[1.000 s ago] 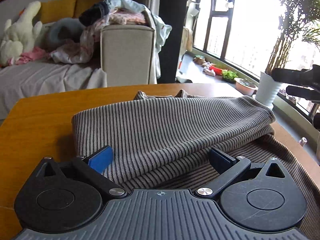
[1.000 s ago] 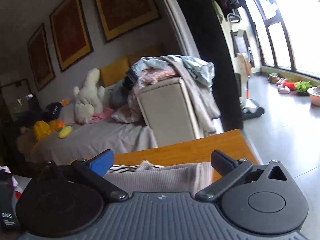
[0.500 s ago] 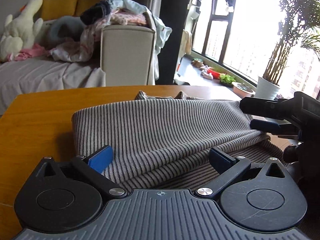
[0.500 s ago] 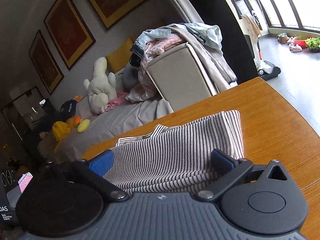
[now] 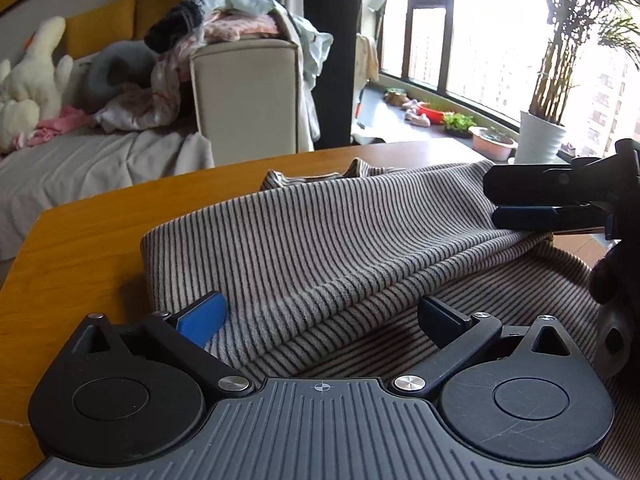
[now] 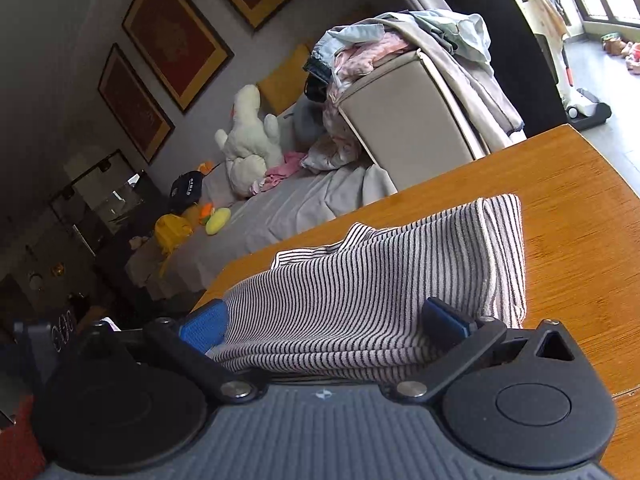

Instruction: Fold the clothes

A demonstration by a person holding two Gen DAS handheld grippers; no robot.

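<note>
Jaws of both grippers stand wide apart w/ striped cloth lying between them; whether either actually pinches the fabric can't be told from these views. The left gripper [image 5: 320, 316] sits low at the near edge of the striped garment [image 5: 340, 240], its blue pad [image 5: 202, 317] touching the left side of the folded layer and the dark pad on the right resting on the lower layer. The right gripper [image 6: 326, 326] has a bunched, lifted stack of the same garment [image 6: 380, 280] running between its pads and back into its throat. In the left wrist view the right gripper [image 5: 532, 204] shows side-on at the garment's far right corner, where the top layer rises toward it.

The garment lies on the wooden table [image 5: 88, 248], partly doubled over: an upper layer folded across a lower one, a bit of collar or hem poking out at the far edge.

Step in hand, by judgement: mid-fold, approx. halfway, the top layer being carried over or squared up. Next move prob. calls for laying the raised right corner flat and lining up its edge w/ the layer beneath, then smoothing the sag in the middle. Risk: layers slip and the fold goes skew.

A sofa [image 5: 248, 92] heaped w/ other clothes stands behind the table.
</note>
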